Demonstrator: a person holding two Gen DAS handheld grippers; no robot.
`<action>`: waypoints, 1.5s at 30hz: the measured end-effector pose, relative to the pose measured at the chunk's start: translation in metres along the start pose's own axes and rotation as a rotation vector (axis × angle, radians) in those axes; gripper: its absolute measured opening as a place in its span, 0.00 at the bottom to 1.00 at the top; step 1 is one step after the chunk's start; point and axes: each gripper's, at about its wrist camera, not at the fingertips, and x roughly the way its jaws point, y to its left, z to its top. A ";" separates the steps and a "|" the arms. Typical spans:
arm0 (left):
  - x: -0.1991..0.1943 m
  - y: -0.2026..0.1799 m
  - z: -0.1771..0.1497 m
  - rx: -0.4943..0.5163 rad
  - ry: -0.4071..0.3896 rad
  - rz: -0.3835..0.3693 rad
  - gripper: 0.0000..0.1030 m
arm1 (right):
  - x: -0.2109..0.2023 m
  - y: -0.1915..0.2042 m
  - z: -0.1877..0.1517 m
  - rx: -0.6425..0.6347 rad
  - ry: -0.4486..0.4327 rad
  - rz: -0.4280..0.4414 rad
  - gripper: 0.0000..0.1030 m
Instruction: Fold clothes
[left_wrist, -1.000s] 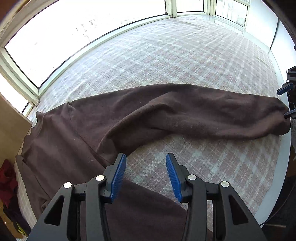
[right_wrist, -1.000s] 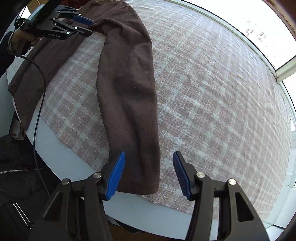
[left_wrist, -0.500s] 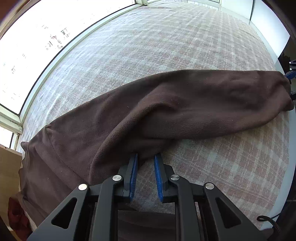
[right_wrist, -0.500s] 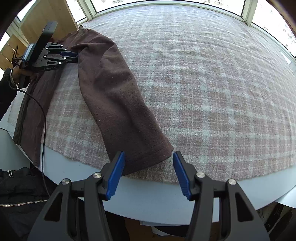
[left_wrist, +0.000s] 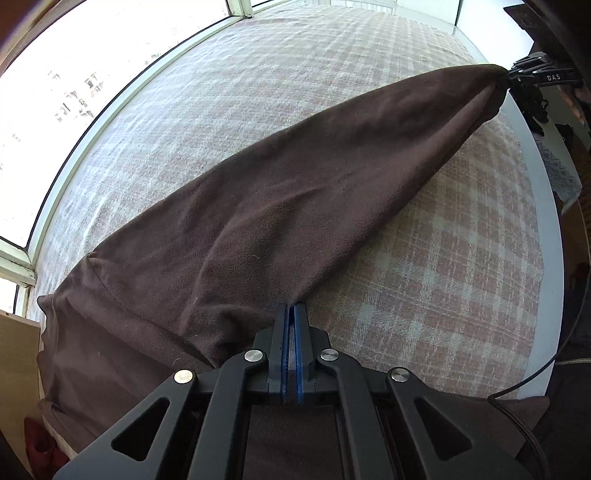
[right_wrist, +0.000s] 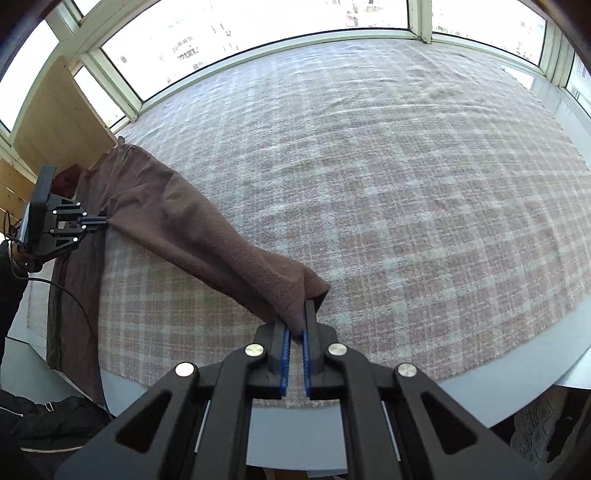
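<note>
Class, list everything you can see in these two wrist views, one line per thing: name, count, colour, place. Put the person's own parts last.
Brown garment: one, dark brown, lying on the plaid cloth, its sleeve stretched between the two tools.
Plaid cloth: one, pink and white check, covering the table top.
Table: one, pale grey, its edge showing beyond the cloth.
Windows: several panes, bright, pale frames, along the far side.
Wooden panel: one, light wood, at the table's left end.
Dark red fabric: one piece, beside the wooden panel.
Left tool: one, black with blue pads, shut on the garment near the sleeve's base.
Right tool: one, black with blue pads, shut on the sleeve's cuff.
</note>
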 end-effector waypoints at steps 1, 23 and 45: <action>0.001 0.000 -0.003 0.005 0.014 0.018 0.04 | 0.004 0.002 0.000 -0.023 0.010 -0.053 0.09; 0.002 -0.240 0.174 0.316 -0.154 -0.059 0.26 | -0.003 -0.045 -0.013 -0.016 0.076 -0.193 0.41; 0.023 -0.238 0.219 0.120 -0.100 -0.077 0.00 | 0.009 -0.076 0.005 -0.089 0.073 -0.150 0.41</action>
